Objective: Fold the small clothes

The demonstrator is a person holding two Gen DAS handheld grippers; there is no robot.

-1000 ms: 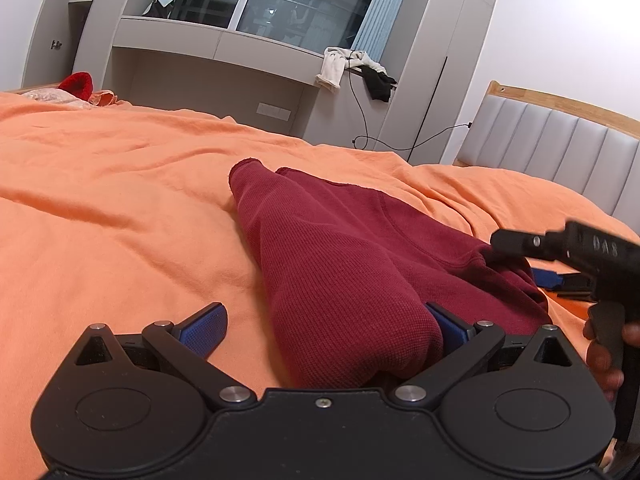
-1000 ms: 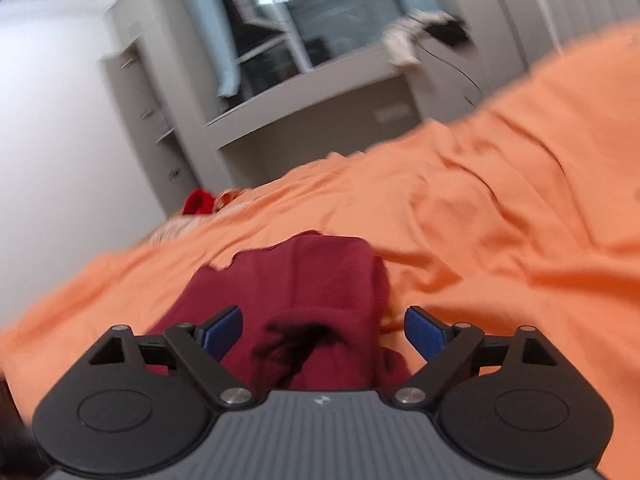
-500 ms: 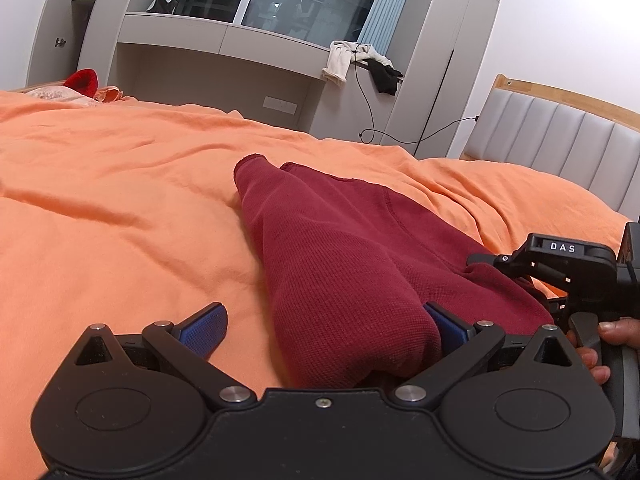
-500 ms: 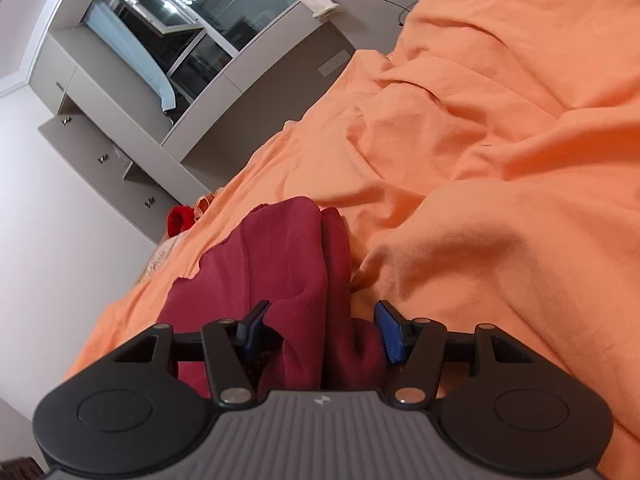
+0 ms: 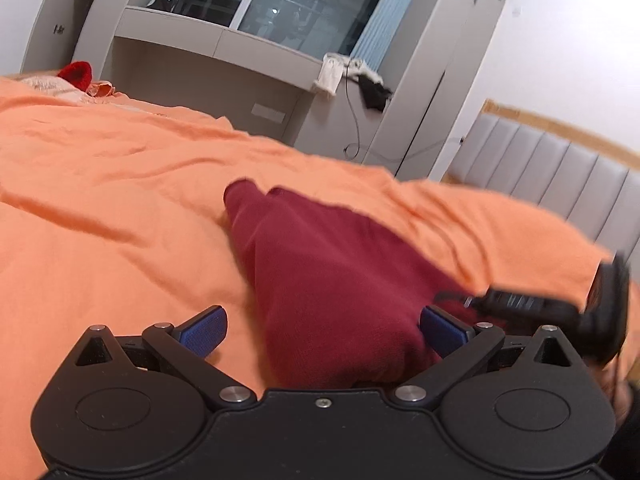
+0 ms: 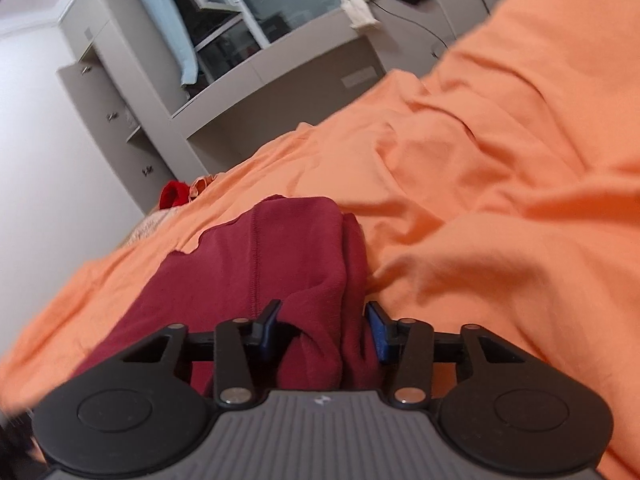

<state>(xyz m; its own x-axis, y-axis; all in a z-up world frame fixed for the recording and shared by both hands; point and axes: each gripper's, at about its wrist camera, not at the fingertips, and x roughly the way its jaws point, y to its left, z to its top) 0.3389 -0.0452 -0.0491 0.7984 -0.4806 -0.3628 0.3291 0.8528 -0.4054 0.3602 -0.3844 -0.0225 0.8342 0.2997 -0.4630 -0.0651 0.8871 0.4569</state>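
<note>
**A:** Where does the maroon garment [image 5: 332,280] lie from each claw?

**B:** It's on the orange bedspread [image 5: 100,208], stretched long and narrow. In the left wrist view its long axis runs straight away from the left claw [image 5: 322,326], the near end bunched between the two blue pads and the far end tapering to a rounded tip up the bed.

**A:** Is the left one gripping it?

**B:** No. Its fingers are spread wide; the cloth sits against the right-hand pad, while the left-hand pad is over bare bedspread, clear of the cloth.

**A:** And the right?

**B:** The right claw [image 6: 322,330] is drawn in narrow on a bundle of layers at the garment's [image 6: 280,264] near right edge, pinching it. From there the folded body also runs forward and a little left, with a seam line down its length.

**A:** So both are at the same end?

**B:** Yes, judging by the left view, where the right tool [image 5: 560,308] shows blurred just beside the cloth's near right corner. Both are about equally near; the right already has hold.

**A:** What does the next move turn on?

**B:** I'd say carrying the near end forward along that axis toward the far tip. The left needs to close on its corner first, or the fold will skew.
</note>
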